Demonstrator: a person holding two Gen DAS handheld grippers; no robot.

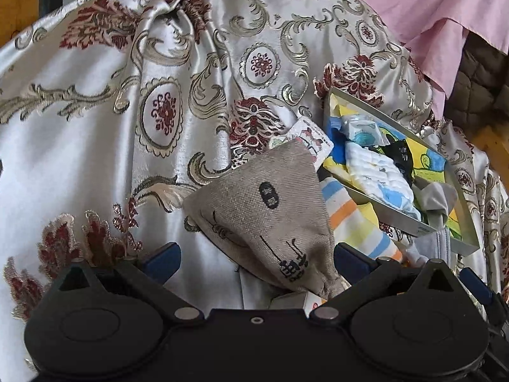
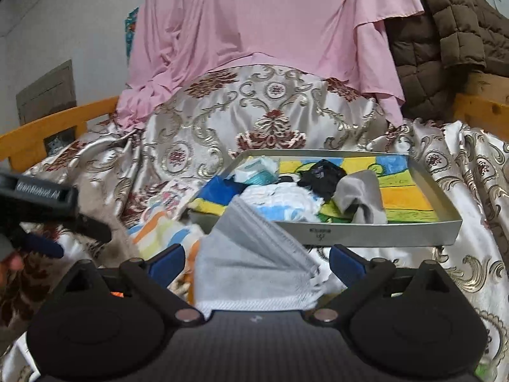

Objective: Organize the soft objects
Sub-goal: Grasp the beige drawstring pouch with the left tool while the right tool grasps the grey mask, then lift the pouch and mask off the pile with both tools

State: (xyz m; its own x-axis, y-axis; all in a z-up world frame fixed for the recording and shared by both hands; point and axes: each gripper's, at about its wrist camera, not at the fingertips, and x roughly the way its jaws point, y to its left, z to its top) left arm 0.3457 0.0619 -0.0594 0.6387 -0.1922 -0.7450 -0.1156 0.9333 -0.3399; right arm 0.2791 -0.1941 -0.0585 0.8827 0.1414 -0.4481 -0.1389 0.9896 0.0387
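Silver bedspread with maroon-gold florals; beige pouch; pink sheet.

The tray sits on the bedspread, socks piled inside, a mask near it, a pouch to its left.

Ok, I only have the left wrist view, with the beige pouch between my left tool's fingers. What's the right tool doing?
Observer: The right tool is open, with a grey pleated face mask between its fingers, just short of the tray.
Operator: Any room left in that tray?
Observer: Yes, its right end shows bare painted floor, past the grey cloth.
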